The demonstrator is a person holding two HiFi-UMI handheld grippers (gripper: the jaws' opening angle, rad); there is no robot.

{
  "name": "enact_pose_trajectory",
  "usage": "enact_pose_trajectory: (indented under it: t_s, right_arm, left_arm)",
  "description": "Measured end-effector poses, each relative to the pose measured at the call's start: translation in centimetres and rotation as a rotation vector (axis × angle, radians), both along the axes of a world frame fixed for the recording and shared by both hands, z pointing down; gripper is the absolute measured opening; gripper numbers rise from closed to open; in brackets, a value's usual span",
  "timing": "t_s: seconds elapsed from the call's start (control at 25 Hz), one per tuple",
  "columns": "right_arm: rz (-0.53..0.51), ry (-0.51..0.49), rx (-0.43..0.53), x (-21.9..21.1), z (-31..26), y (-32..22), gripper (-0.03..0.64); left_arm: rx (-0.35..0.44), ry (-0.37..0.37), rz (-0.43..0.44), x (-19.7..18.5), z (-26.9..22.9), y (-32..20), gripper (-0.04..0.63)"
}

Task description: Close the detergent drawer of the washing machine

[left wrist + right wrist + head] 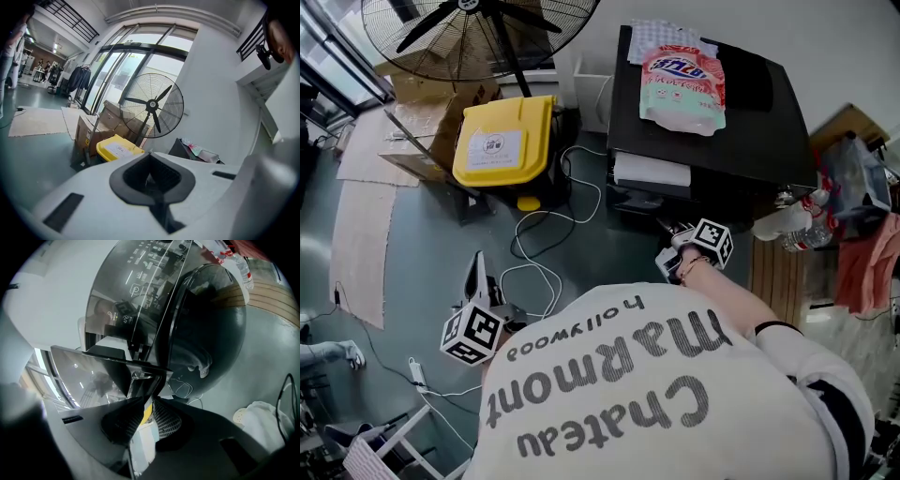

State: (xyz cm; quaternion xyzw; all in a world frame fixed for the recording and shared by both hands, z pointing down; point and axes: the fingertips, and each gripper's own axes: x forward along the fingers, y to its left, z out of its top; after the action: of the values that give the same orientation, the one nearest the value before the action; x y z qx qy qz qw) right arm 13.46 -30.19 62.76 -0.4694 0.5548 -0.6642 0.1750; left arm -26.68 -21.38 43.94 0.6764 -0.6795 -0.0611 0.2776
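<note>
Status: drawer-close is at the contact stage, push not done. The detergent drawer (652,171) sits pulled out at the left end of the washing machine (750,131) front, with the white tray visible from above in my head view. The right hand-held gripper (146,401) is right up at it, jaws part-way spread, and the glossy drawer front (101,376) runs its lower corner into the gap at the tips. I can't tell whether the pads bite on that edge or just straddle it, so I'm not calling it a grip. The left hand-held gripper (151,174) is out of the job, jaws pressed together on nothing, aimed past the yellow bin (117,149) towards the floor fan (152,105). The detergent pouch (684,80) lies on the machine top, out of the drawer's path as far as I can see. Next move, my read: drive the right one straight along the slide axis into the cabinet, square to the front so the tray doesn't rack in its guides. That front looks slick, so jaws that only straddle it could skate off the corner toward the door glass (211,333). I'd clamp first or shift contact to mid-front, then push until it sits flush with the control panel (140,282)
</note>
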Motion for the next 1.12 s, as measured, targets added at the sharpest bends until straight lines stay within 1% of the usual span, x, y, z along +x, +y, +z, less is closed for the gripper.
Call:
enact_pose_trajectory:
  t_s: [0.32,0.52,0.76,0.96,1.12]
  right_arm:
    - [-0.029,-0.002,0.005,0.1,-0.1,-0.8,0.081]
    - [-0.039,-0.005,0.009,0.2,-0.2,-1.1,0.081]
    - [-0.026,-0.008,0.011,0.2,-0.1,-1.5,0.081]
    - [0.0,-0.02,0.01,0.2,-0.2,-1.7,0.08]
    - [0.009,-0.011,0.004,0.2,-0.2,-1.9,0.08]
  left_arm:
    - [0.018,-0.003,-0.029,0.4,-0.3,0.2,0.008]
    - [0.011,-0.002,-0.038,0.7,0.1,0.9,0.008]
    - [0.013,-0.004,-0.057,0.0,0.3,1.3,0.008]
    - [0.018,-0.003,-0.057,-0.3,0.3,1.3,0.008]
    - [0.02,0.001,-0.055,-0.6,0.4,1.1,0.008]
